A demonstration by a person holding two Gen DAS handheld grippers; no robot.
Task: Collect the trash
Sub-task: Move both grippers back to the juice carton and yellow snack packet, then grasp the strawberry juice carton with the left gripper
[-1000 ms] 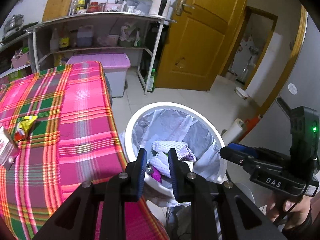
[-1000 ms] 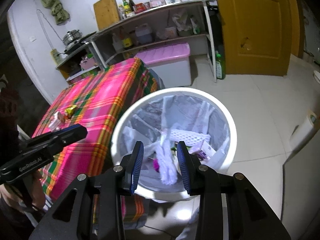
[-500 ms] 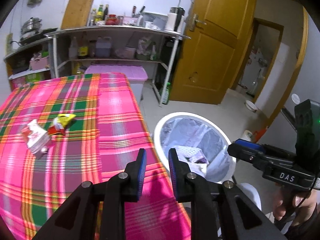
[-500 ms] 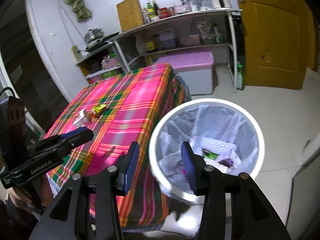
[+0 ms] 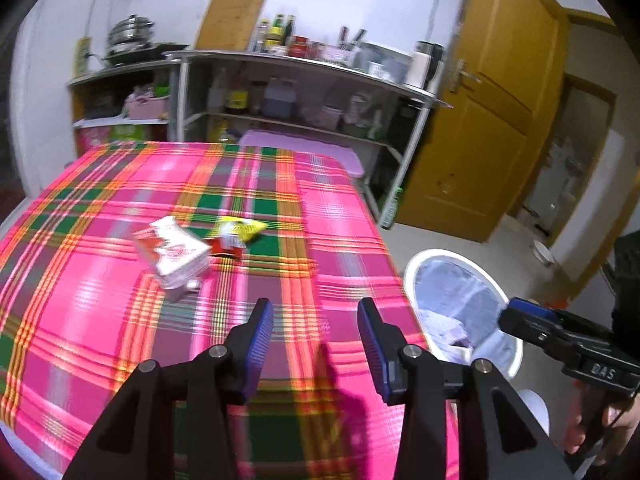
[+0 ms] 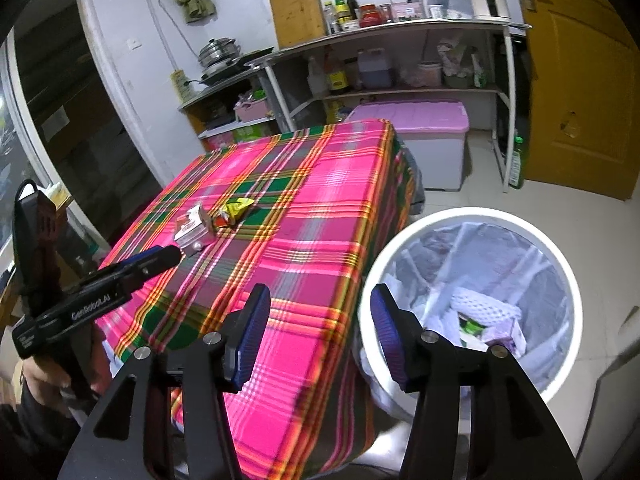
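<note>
A: Left wrist view first. What shows?

B: The left hand-held gripper (image 5: 316, 340) has just been opening; its jaws stand wide over the pink, green and orange plaid-clothed worktop (image 5: 100, 280), with nothing between them. At eleven o'clock from it lies a crumpled red-and-white paper packet (image 5: 174, 254), with a yellow crinkled snack wrapper (image 5: 236, 232) just beside it at one o'clock. The white round plastic bin with a clear liner (image 5: 416, 276) stands on the floor at three o'clock.

A: And the right wrist view?

B: The right hand-held gripper (image 6: 318, 330) has also just been opening, moderately wide and empty, straddling the worktop's edge. The bin sits at three o'clock, with trash inside. Packet and wrapper lie at eleven o'clock, well apart from the jaws.
</note>
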